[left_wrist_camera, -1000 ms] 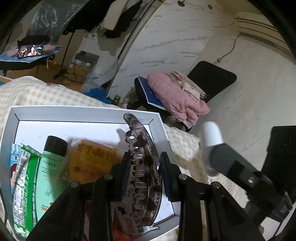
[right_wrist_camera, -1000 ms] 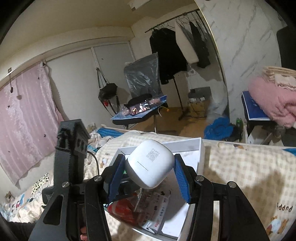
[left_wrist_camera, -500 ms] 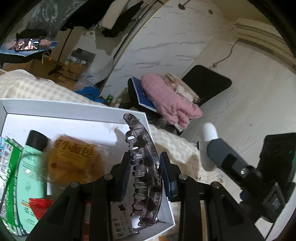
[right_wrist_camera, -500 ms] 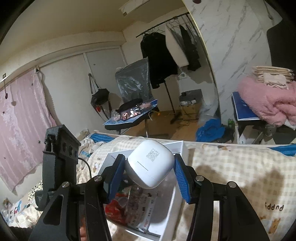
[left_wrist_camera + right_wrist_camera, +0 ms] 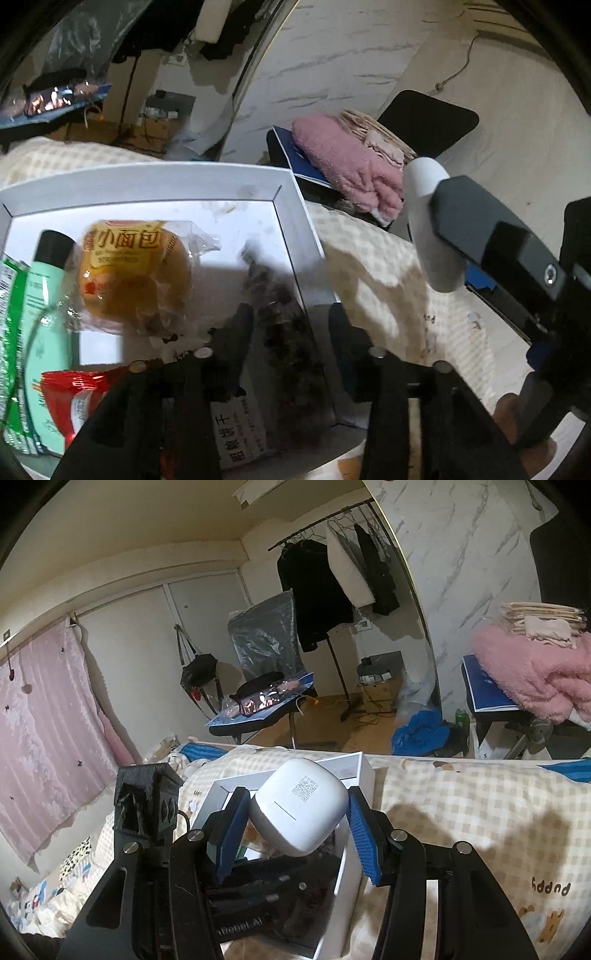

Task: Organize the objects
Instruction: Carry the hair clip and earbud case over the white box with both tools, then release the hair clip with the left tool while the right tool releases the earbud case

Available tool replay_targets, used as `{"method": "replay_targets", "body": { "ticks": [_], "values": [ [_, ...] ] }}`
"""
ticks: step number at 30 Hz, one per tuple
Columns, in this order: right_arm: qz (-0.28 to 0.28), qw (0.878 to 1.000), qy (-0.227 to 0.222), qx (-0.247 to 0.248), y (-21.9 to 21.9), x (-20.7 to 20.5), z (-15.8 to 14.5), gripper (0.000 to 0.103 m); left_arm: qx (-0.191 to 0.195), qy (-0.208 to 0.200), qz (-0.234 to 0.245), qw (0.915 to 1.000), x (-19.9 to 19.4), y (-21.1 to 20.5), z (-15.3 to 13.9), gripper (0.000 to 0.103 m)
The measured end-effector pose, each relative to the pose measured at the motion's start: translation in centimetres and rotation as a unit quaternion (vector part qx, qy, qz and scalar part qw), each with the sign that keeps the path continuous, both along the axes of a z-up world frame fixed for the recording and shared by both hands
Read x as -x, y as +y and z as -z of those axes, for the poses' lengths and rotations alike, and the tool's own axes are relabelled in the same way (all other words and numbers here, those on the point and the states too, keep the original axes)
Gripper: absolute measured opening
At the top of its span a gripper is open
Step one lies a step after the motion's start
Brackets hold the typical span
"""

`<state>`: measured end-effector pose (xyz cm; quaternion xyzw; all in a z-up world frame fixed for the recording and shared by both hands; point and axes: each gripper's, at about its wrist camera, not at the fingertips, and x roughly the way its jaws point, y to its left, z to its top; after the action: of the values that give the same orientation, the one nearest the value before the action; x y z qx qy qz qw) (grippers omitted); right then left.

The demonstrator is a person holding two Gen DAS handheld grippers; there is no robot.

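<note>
On the checkered bedspread (image 5: 388, 266) sits a white open box (image 5: 147, 181). Its contents, seen from the left wrist view, are: a mint-green bottle with a black cap (image 5: 44, 295) at the left, a packaged bun in clear wrap (image 5: 129, 273) beside the bottle, a red snack packet (image 5: 70, 391) nearer the camera, and a white printed packet (image 5: 236, 432) under the gripper.

Left gripper (image 5: 291, 332): positioned over the right inner edge of the box, fingers spread apart. A dark translucent hair claw clip (image 5: 280, 314) appears between them as a blurred shape; contact with either finger cannot be determined.

Right gripper (image 5: 295, 823): positioned above the near corner of the box (image 5: 354, 768), blue-padded fingers (image 5: 360, 834) clamped on a white earbud charging case (image 5: 301, 806). The case is tilted, with its QR label facing up.
</note>
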<state>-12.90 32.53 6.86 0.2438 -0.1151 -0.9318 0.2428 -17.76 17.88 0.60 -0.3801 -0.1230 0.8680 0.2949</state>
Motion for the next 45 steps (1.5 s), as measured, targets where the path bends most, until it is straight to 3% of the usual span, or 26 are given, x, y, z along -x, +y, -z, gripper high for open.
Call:
{"method": "replay_targets", "body": {
  "ticks": [4,16,23,32,37,45],
  "values": [
    [-0.001,1.000,-0.001,0.001,-0.1,0.0,0.0,0.055,-0.011,0.010,-0.001,0.9999,-0.3,-0.6,-0.3,0.069],
    [-0.009,1.000,0.009,0.008,-0.5,-0.2,0.2,0.055,0.018,0.116,-0.058,0.9913,-2.6,-5.1,-5.1,0.077],
    [-0.020,1.000,0.000,-0.008,-1.5,0.8,0.8,0.055,0.010,0.117,-0.102,0.9879,-1.9,-9.1,-5.9,0.078],
    [-0.054,0.992,-0.031,-0.110,-6.5,6.2,2.0,0.055,-0.011,0.088,-0.159,0.9833,-1.0,-13.5,-5.0,0.078],
    [0.000,0.980,-0.009,-0.198,-7.7,6.1,3.4,0.055,-0.006,0.076,-0.160,0.9842,-0.8,-13.7,-4.1,0.079],
    [0.048,0.969,-0.001,-0.242,-7.4,7.0,4.2,0.055,0.009,0.069,-0.142,0.9875,-0.8,-12.3,-3.9,0.079]
  ]
}}
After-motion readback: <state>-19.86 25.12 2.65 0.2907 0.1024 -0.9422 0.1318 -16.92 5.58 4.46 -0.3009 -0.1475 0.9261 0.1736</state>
